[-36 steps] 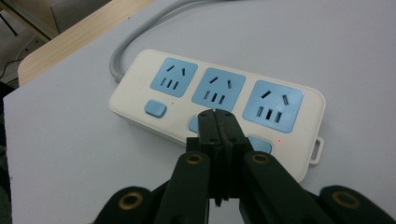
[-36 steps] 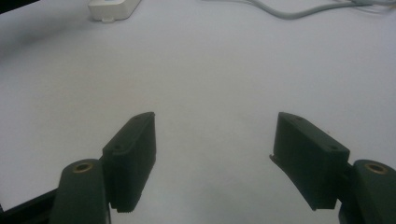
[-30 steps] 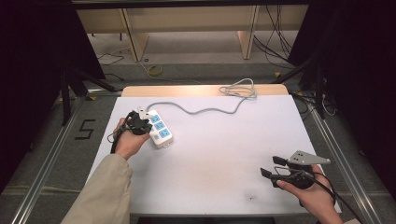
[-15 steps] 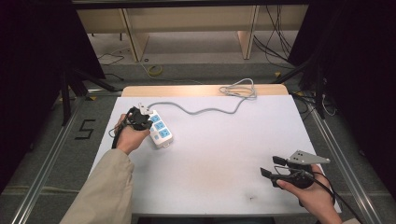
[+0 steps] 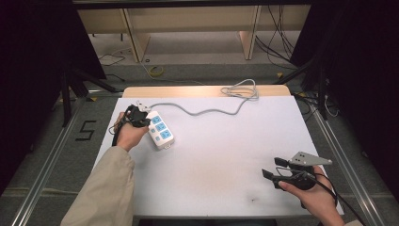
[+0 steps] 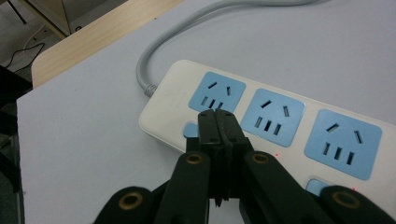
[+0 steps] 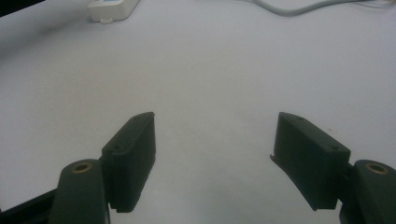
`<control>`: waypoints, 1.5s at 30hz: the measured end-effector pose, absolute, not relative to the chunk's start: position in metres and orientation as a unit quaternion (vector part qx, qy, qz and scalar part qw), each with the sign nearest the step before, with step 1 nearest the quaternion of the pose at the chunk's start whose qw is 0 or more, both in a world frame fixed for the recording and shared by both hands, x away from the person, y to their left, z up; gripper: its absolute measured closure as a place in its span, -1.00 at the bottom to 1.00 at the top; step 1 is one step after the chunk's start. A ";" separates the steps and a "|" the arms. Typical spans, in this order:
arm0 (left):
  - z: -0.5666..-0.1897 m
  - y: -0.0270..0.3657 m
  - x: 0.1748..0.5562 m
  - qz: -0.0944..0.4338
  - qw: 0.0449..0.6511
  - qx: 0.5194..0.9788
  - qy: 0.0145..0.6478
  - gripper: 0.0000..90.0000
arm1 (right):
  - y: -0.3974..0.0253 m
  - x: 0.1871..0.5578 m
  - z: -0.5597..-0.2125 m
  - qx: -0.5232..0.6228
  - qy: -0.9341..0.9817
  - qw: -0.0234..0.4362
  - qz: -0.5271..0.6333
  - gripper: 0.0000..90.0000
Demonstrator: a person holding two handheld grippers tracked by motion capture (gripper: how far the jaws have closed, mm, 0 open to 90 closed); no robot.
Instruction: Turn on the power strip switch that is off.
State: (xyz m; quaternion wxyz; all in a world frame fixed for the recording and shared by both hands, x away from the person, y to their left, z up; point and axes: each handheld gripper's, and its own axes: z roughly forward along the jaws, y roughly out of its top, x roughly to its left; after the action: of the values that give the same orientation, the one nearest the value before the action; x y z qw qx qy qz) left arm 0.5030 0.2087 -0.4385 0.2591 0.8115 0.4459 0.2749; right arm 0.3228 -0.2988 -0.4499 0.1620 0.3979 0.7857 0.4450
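A white power strip (image 5: pixel 160 130) with three blue sockets lies on the left part of the white table (image 5: pixel 221 150); its grey cable (image 5: pixel 202 112) runs to the far edge. My left gripper (image 5: pixel 141 117) is shut, its tips over the strip's end by the cable. In the left gripper view the closed tips (image 6: pixel 218 122) sit at the edge of the first socket (image 6: pixel 216 92), beside a small blue switch (image 6: pixel 190 130); whether they touch is unclear. My right gripper (image 5: pixel 275 168) is open above bare table at the front right, nothing between its fingers (image 7: pixel 133 154).
The cable ends in a coil (image 5: pixel 242 89) on the wooden strip (image 5: pixel 188 91) at the table's far edge. Metal rails and floor lie to both sides. The strip's far end (image 7: pixel 112 9) is seen at the top of the right gripper view.
My left gripper has shifted slightly toward the far end of the power strip. The right gripper has stayed where it was.
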 end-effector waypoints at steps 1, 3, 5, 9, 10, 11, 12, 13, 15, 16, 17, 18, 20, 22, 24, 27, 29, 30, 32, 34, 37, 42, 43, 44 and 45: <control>-0.439 0.209 0.504 0.274 0.258 0.812 0.447 1.00 | -0.299 0.323 -0.450 0.398 0.786 0.162 0.445 -0.33; -0.440 0.210 0.506 0.274 0.255 0.813 0.447 1.00 | -0.299 0.323 -0.450 0.398 0.785 0.161 0.445 -0.33; -0.440 0.211 0.507 0.274 0.255 0.812 0.448 1.00 | -0.299 0.323 -0.450 0.398 0.786 0.161 0.445 -0.33; -0.438 0.212 0.509 0.275 0.251 0.813 0.448 1.00 | -0.298 0.323 -0.450 0.398 0.786 0.161 0.445 -0.33; -0.438 0.212 0.510 0.276 0.251 0.812 0.450 1.00 | -0.298 0.323 -0.450 0.398 0.786 0.161 0.445 -0.33; -0.438 0.212 0.511 0.276 0.251 0.811 0.450 1.00 | -0.298 0.323 -0.450 0.398 0.786 0.161 0.446 -0.33; -0.438 0.212 0.511 0.276 0.248 0.813 0.449 1.00 | -0.298 0.323 -0.450 0.398 0.785 0.160 0.446 -0.33; -0.438 0.211 0.512 0.277 0.249 0.813 0.448 1.00 | -0.298 0.323 -0.450 0.398 0.785 0.160 0.446 -0.33; -0.438 0.211 0.513 0.277 0.246 0.815 0.446 1.00 | -0.298 0.323 -0.450 0.398 0.786 0.160 0.446 -0.33; -0.438 0.211 0.514 0.277 0.244 0.817 0.444 1.00 | -0.299 0.323 -0.450 0.398 0.786 0.160 0.446 -0.33; -0.438 0.211 0.514 0.277 0.244 0.817 0.444 1.00 | -0.299 0.323 -0.450 0.398 0.786 0.160 0.446 -0.33; -0.438 0.210 0.514 0.278 0.245 0.816 0.444 1.00 | -0.299 0.323 -0.450 0.398 0.786 0.160 0.446 -0.33; -0.438 0.210 0.515 0.278 0.245 0.817 0.441 1.00 | -0.299 0.323 -0.450 0.397 0.786 0.160 0.446 -0.33; -0.438 0.211 0.516 0.277 0.242 0.819 0.440 1.00 | -0.299 0.323 -0.450 0.396 0.787 0.160 0.445 -0.33; -0.440 0.211 0.517 0.275 0.240 0.819 0.442 1.00 | -0.298 0.323 -0.450 0.396 0.787 0.159 0.444 -0.34; -0.443 0.211 0.519 0.275 0.237 0.819 0.443 1.00 | -0.298 0.323 -0.450 0.397 0.788 0.159 0.444 -0.34; -0.443 0.211 0.520 0.277 0.239 0.819 0.443 1.00 | -0.298 0.323 -0.450 0.396 0.788 0.160 0.444 -0.34; -0.442 0.211 0.520 0.277 0.239 0.819 0.442 1.00 | -0.298 0.323 -0.450 0.396 0.788 0.159 0.444 -0.34; -0.441 0.211 0.520 0.278 0.239 0.820 0.440 1.00 | -0.298 0.323 -0.451 0.396 0.788 0.159 0.444 -0.34; -0.442 0.211 0.521 0.278 0.237 0.821 0.440 1.00 | -0.298 0.324 -0.451 0.395 0.788 0.159 0.445 -0.34; -0.445 0.212 0.523 0.275 0.236 0.819 0.445 1.00 | -0.298 0.323 -0.451 0.396 0.788 0.159 0.444 -0.34; -0.447 0.210 0.525 0.274 0.235 0.822 0.441 1.00 | -0.298 0.323 -0.451 0.396 0.788 0.160 0.444 -0.33; -0.448 0.209 0.526 0.274 0.237 0.821 0.442 1.00 | -0.298 0.324 -0.451 0.396 0.788 0.159 0.444 -0.34; -0.448 0.209 0.526 0.273 0.237 0.821 0.442 1.00 | -0.298 0.324 -0.451 0.396 0.788 0.159 0.444 -0.34; -0.449 0.209 0.527 0.272 0.234 0.822 0.442 1.00 | -0.298 0.324 -0.451 0.396 0.788 0.159 0.444 -0.33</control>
State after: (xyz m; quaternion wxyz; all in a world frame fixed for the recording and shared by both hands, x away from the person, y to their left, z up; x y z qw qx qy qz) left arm 0.5270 0.2090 -0.4486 0.2343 0.8222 0.4417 0.2719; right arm 0.3235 -0.2981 -0.4509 0.1595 0.3961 0.7879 0.4438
